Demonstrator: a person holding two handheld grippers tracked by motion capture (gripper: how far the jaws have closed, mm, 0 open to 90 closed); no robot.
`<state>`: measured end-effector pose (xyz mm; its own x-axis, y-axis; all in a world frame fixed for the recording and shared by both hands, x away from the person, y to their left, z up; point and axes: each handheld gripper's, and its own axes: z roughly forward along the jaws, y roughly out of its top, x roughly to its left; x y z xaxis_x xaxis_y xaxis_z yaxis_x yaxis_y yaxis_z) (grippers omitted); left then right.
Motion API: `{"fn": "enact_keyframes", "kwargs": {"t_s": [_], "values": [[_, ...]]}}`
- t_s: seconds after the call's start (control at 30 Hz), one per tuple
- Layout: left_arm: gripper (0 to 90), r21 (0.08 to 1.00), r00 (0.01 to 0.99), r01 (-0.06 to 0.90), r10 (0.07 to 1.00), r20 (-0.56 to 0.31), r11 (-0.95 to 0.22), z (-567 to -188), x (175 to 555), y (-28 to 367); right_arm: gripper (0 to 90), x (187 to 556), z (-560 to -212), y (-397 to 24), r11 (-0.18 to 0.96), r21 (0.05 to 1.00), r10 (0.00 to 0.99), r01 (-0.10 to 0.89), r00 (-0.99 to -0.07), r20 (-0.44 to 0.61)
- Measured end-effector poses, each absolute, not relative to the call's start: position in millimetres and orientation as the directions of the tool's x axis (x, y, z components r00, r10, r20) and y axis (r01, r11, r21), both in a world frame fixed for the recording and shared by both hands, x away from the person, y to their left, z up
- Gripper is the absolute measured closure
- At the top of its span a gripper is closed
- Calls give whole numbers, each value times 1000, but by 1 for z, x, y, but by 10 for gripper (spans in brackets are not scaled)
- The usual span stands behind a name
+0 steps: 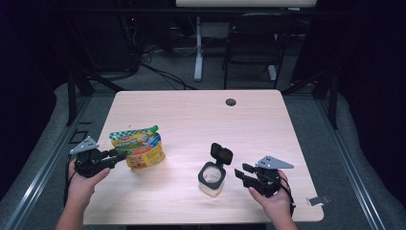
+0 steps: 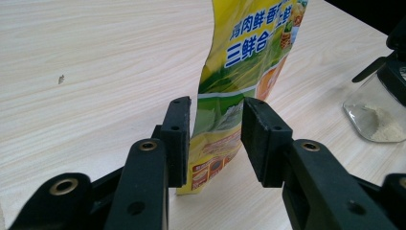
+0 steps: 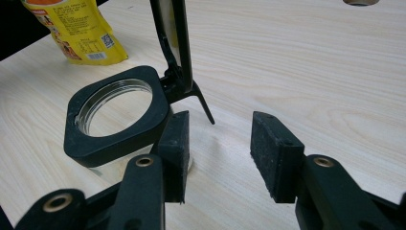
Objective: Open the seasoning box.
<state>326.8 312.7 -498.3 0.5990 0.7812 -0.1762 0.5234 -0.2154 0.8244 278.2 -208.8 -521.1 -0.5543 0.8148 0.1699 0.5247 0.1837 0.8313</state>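
Your left gripper [image 2: 215, 129] had its jaws around the lower edge of the yellow pouch [image 1: 138, 146], which stood upright on the table [image 1: 191, 110] at its left side. In the left gripper view one pad sat against or just beside the pouch, the other pad had a clear gap, so no squeeze yet: jaws at a middling width, pouch between them but not clamped. Your right gripper [image 3: 218, 153] was well open and held nothing; it sat just right of the jar [image 1: 211, 179], one pad near the jar's black collar, not gripping it. The jar stood at front centre with its flip lid [image 1: 221, 154] already swung up and the mouth open. A little pale powder lay in the bottom of the glass, seen from the left gripper view. My read: jar opened, pouch approached, grasp not completed; what was left looked like clamping the pouch, lifting it, getting it open and tipping contents into the jar, probably with the right steadying the jar. Writing: the pouch carried blue Chinese print, legible as 鸡肉鲜·香 and 三鲜合一. Back panel in the right gripper view had a QR code and barcode, small text too fine to read. No brand legible on the jar.
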Motion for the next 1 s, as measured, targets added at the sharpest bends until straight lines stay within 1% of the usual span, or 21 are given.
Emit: {"fn": "enact_keyframes", "kwargs": {"t_s": [0.17,0.27,0.33,0.37,0.4,0.6,0.8,0.9,1.0], "values": [[711,823,621,514,766,-164,-240,-494,323,309,583,279,-522,-208,175,832,812,526,-555,180],[727,825,628,512,759,-171,-238,-492,322,308,583,280,-522,-208,176,832,810,526,-558,181],[724,830,631,508,755,-178,-229,-491,321,308,583,280,-522,-208,175,832,809,527,-558,184],[678,841,629,497,756,-179,-214,-490,321,308,582,280,-522,-208,177,830,810,529,-558,183],[657,841,629,497,756,-179,-214,-490,321,308,582,280,-522,-208,177,830,810,529,-558,183],[659,855,638,476,749,-178,-203,-489,328,307,580,279,-523,-208,172,828,813,533,-552,186],[619,854,657,480,728,-199,-200,-488,337,302,577,275,-524,-211,167,827,822,538,-538,184],[618,856,656,478,728,-200,-196,-489,340,298,576,274,-525,-212,162,826,825,541,-533,187],[639,860,660,470,726,-193,-197,-489,341,296,575,272,-525,-213,164,825,826,541,-532,185]]}}
